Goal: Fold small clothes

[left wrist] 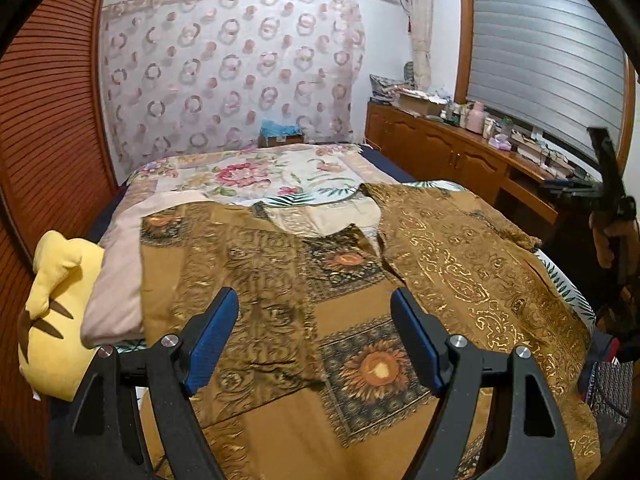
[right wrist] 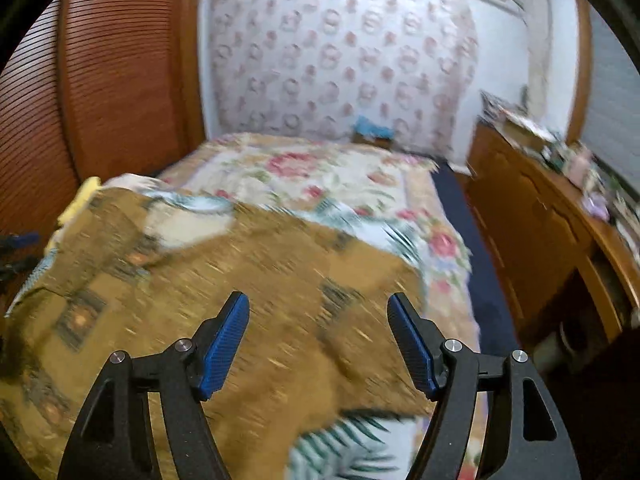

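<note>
1. A brown-gold patterned garment (left wrist: pixel 360 280) lies spread flat across the near end of the bed (left wrist: pixel 248 172), on top of a floral bedspread (left wrist: pixel 280 168). Its neckline opening faces the headboard end, and its right side reaches the bed's right edge.
2. The left gripper (left wrist: pixel 314 312) hovers over the garment's middle near the bed's near edge, its blue-padded jaws spread wide with nothing between them; whether the tips touch the cloth cannot be told.
3. The right gripper (right wrist: pixel 318 316) hangs over the garment's right part, near the bed's right edge, jaws likewise wide apart and gripping nothing. This view is blurred, so cloth detail there is unclear.
4. In the left wrist view the right gripper also shows at the far right, beyond the bed's right edge, held in a hand (left wrist: pixel 604 240).
5. A yellow plush toy (left wrist: pixel 56 312) sits at the bed's left edge, beside a pale pink folded cloth (left wrist: pixel 116 280) that touches the garment's left side.
6. A wooden cabinet (left wrist: pixel 440 148) with clutter on top runs along the right wall.
</note>
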